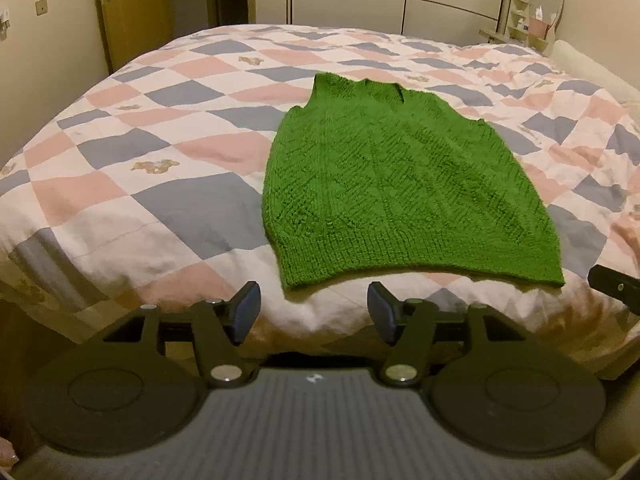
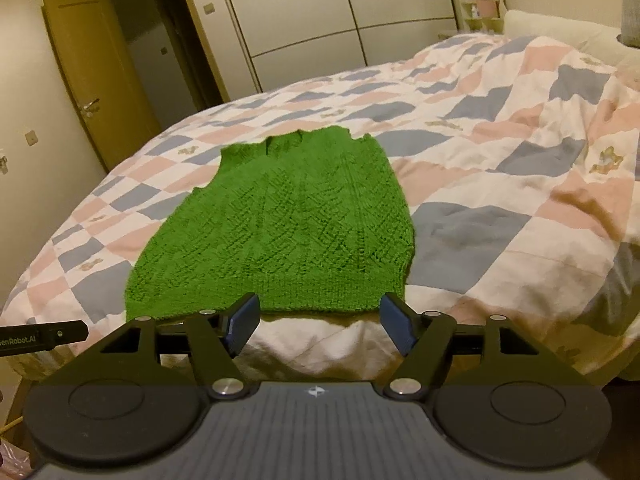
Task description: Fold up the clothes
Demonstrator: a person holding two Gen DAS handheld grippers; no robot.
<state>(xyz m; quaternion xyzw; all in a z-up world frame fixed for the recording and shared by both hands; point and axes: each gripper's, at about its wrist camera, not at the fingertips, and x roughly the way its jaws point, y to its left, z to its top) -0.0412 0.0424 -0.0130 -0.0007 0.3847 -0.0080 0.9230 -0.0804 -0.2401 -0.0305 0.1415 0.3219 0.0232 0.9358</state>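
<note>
Chunky knitted green vest (image 1: 400, 184), matt

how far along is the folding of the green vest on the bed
Done: the green vest lies spread flat on the checked quilt, hem nearest, neckline away. In hand: nothing; the left tool and right tool are both open, short of the hem, touching no fabric. Left: every fold, since no part is turned over yet.

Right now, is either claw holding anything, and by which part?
Nothing is held. The left claw and right claw are both open, short of the hem of the green knit vest, which lies flat on the quilt.
</note>
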